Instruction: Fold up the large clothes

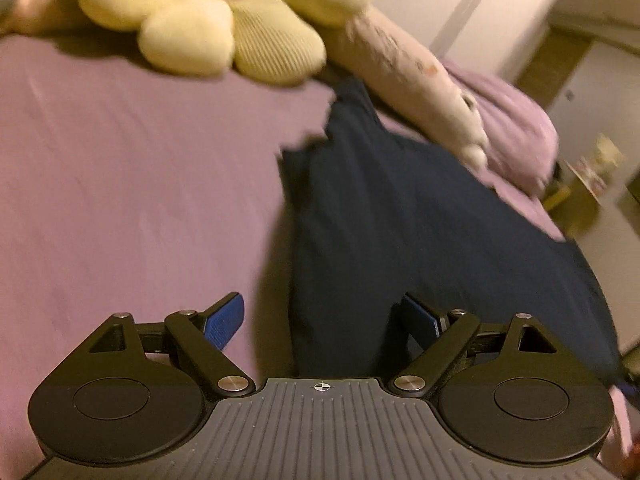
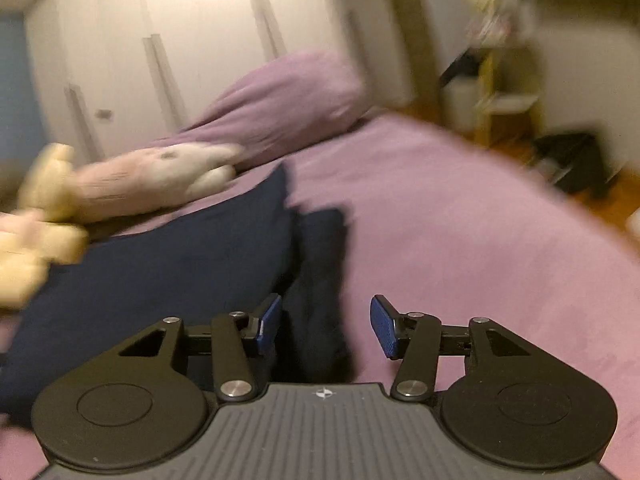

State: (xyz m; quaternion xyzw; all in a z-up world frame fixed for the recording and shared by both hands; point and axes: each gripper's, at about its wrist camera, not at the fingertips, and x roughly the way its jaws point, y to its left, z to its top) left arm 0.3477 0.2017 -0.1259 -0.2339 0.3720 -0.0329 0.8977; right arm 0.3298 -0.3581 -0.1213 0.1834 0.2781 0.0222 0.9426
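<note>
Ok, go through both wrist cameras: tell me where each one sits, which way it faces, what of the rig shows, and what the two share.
Left wrist: sits on the left gripper, tilted down over the purple bed; sees the navy garment and yellow plush toys; both blue pads show, spread apart, nothing between them.
Right wrist: sits on the right gripper, facing the pillow and white wardrobe; pads show apart, gripping nothing.
Shared: garment, bed, pillow, the long pink plush.
</note>
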